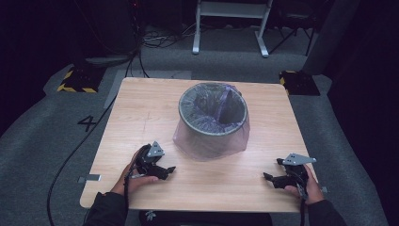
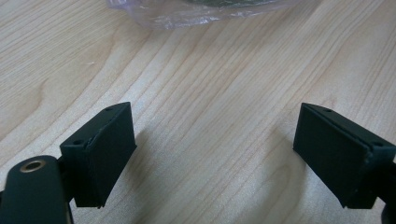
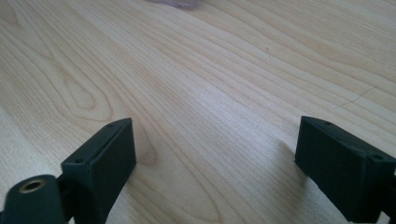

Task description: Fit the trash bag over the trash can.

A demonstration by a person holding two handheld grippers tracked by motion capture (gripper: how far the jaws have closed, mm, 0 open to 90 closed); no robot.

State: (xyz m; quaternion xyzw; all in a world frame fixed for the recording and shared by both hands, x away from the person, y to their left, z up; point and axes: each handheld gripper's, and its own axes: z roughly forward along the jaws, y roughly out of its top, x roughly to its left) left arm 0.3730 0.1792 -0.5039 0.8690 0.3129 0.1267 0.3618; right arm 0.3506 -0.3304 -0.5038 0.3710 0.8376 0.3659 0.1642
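The bin (image 1: 212, 120) stands upright on the table (image 1: 141, 113), ahead of both sets of jaws and between them, with its open mouth facing straight up. Its long axis runs vertical, and the body tapers a little toward the base. A thin purple bag (image 1: 209, 141) lines it: the bag's top is folded over the rim and its loose skirt drapes down the outside to the table, where it spreads in a crumpled edge.

The left gripper (image 1: 165, 170) rests on the table with its jaws spread wide and nothing between them. In the left gripper view the bag's hem (image 2: 187, 14) lies just ahead of those jaws, apart from them. The right gripper (image 1: 269, 178) also lies on the table, jaws released and empty, farther from the bag; in the right gripper view only a scrap of the film (image 3: 175, 3) shows well ahead.

The bag is probably very light, limp and slippery, and it could tear or slide off if pulled hard. A pinch on a fold of the skirt or on the cuff at the rim would likely hold best. The bin looks light and stiff, so it may shift or tip when the film is tugged; pulling from both sides should steady it.
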